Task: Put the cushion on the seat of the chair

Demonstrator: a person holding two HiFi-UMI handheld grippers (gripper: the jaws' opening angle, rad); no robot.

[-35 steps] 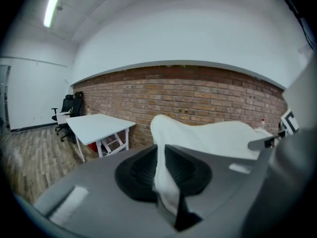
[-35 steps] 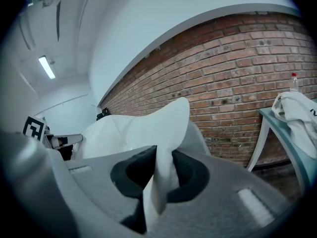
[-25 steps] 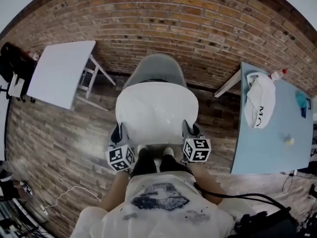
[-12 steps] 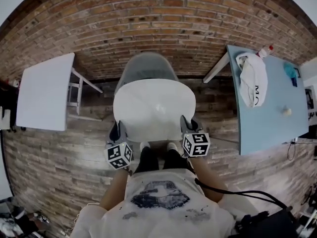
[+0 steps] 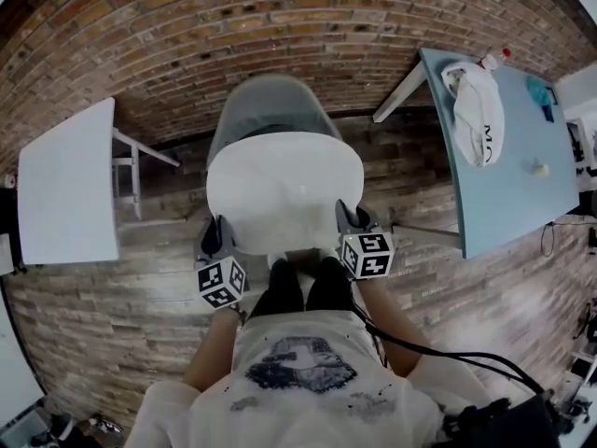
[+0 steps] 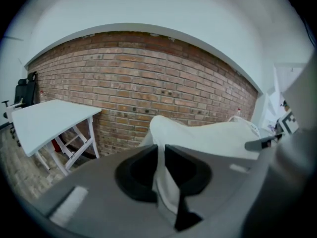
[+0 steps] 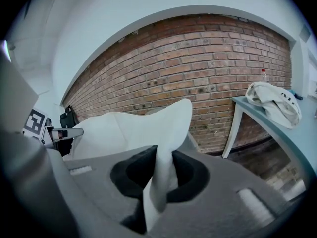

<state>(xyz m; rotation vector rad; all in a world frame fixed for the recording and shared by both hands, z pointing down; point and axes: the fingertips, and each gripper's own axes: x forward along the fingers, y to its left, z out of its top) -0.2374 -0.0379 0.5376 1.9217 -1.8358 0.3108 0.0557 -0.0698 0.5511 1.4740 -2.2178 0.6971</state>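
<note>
while left gripper (image 5: 217, 239) and right gripper (image 5: 351, 218) pinch it, cushion (image 5: 284, 189) is over the chair (image 5: 266, 108).

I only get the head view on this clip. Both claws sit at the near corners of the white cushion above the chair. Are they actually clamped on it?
Observer: Yes for the left. The left gripper view shows the left claw pinching a thin fold of the cushion between its jaws.
Operator: And the right one?
Observer: Same. In the right gripper view the right claw is shut on a cushion corner, which stands up above its jaws.
</note>
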